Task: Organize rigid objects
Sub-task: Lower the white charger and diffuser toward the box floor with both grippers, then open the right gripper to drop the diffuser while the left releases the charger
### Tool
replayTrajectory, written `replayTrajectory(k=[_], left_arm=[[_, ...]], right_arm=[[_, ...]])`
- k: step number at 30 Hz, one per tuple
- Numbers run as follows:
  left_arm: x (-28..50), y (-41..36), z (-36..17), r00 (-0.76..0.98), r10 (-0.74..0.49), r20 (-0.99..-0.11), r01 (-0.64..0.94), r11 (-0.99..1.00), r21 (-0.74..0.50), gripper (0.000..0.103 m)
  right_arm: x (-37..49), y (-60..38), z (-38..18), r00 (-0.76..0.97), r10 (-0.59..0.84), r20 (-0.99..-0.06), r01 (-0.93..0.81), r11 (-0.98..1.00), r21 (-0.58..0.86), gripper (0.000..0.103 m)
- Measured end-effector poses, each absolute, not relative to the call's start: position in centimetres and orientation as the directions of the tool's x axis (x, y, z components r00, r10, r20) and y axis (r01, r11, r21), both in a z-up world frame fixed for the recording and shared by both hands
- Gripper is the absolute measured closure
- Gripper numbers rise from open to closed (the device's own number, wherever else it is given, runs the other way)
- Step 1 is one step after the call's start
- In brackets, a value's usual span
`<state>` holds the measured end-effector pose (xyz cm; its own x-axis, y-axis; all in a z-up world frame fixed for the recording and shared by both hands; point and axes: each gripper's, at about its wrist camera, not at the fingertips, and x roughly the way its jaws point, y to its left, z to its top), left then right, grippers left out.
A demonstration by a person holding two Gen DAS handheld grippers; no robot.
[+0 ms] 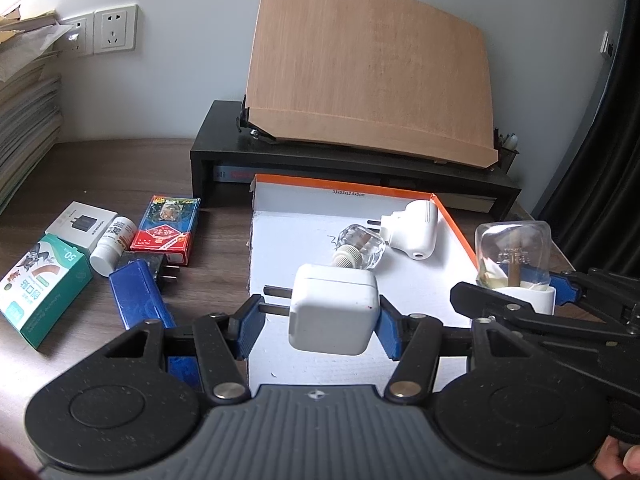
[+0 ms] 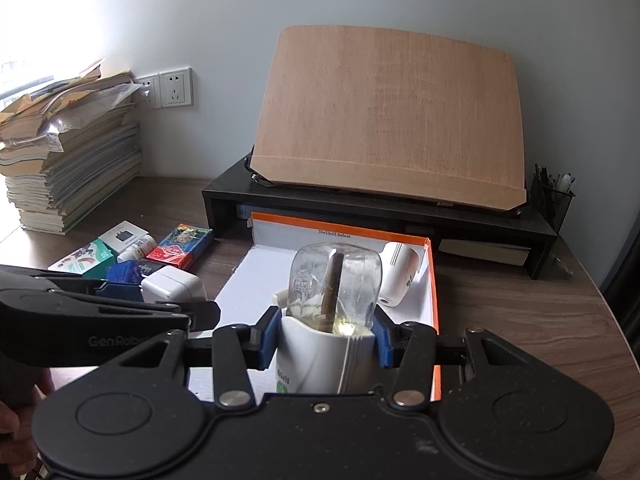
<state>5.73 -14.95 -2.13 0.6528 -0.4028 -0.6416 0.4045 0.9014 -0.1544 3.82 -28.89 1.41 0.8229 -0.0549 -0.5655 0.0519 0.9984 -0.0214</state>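
My left gripper (image 1: 320, 322) is shut on a white square charger (image 1: 334, 312) with two prongs pointing left, held over the near part of the orange-rimmed white box (image 1: 452, 220). My right gripper (image 2: 326, 340) is shut on a white plug-in unit with a clear bottle on top (image 2: 334, 320), held over the box's near right side; it also shows in the left wrist view (image 1: 514, 260). In the box lie a clear bottle (image 1: 360, 248) and a white plug-in heater (image 1: 414, 230). The charger also shows in the right wrist view (image 2: 172, 286).
Left of the box on the wooden desk lie a blue item (image 1: 138, 296), a red card pack (image 1: 168, 230), a white pill bottle (image 1: 110, 248), a white charger box (image 1: 82, 226) and a teal plaster box (image 1: 38, 288). A black monitor riser (image 1: 224, 152) with a wooden board stands behind. Stacked books (image 2: 72, 164) sit far left.
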Motion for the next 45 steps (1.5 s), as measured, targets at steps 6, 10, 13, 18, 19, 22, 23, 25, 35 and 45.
replayTrajectory(k=[6,10,13,18,19,22,23,25,35,45], left_arm=[[6.5,-15.3,-2.4,0.648,-0.398,-0.65,0.402,0.903,-0.152,0.044],[7.0,-15.8,-2.7,0.644,-0.398,-0.654,0.408,0.901,-0.147,0.044],[7.5,-16.3,-3.0,0.636,-0.399,-0.66,0.413,0.899,-0.145,0.044],[8.1,-17.0,-3.1,0.628,-0.404,-0.665,0.424,0.894,-0.143,0.044],[8.3,-17.2,-3.2,0.626,-0.406,-0.666,0.427,0.893,-0.143,0.044],[8.6,-17.7,-3.4,0.618,-0.408,-0.672,0.434,0.89,-0.141,0.044],[8.7,-17.8,-3.4,0.615,-0.409,-0.674,0.436,0.889,-0.141,0.044],[8.9,-18.1,-3.5,0.61,-0.412,-0.677,0.441,0.886,-0.141,0.044],[9.9,-20.3,-4.2,0.575,-0.438,-0.691,0.476,0.866,-0.153,0.044],[10.2,-20.5,-3.8,0.577,-0.406,-0.709,0.453,0.881,-0.136,0.031]], right_arm=[[5.1,-29.8,0.9,0.811,-0.072,-0.581,0.072,0.997,-0.024,0.046],[6.2,-30.5,0.4,0.797,-0.087,-0.598,0.087,0.996,-0.028,0.046],[7.1,-31.1,0.1,0.786,-0.099,-0.61,0.099,0.995,-0.035,0.046],[9.2,-32.1,-0.6,0.764,-0.115,-0.635,0.11,0.993,-0.047,0.046],[9.7,-32.2,-0.7,0.759,-0.116,-0.64,0.111,0.993,-0.048,0.046],[10.5,-32.8,-0.7,0.764,-0.119,-0.634,0.121,0.992,-0.04,0.044],[10.5,-33.0,-0.5,0.778,-0.123,-0.617,0.125,0.991,-0.04,0.042],[10.1,-33.4,0.2,0.797,-0.13,-0.589,0.134,0.99,-0.037,0.039],[6.4,-35.3,2.3,0.82,-0.186,-0.542,0.193,0.98,-0.044,0.037],[3.5,-35.4,3.9,0.826,-0.207,-0.525,0.229,0.973,-0.024,0.036]])
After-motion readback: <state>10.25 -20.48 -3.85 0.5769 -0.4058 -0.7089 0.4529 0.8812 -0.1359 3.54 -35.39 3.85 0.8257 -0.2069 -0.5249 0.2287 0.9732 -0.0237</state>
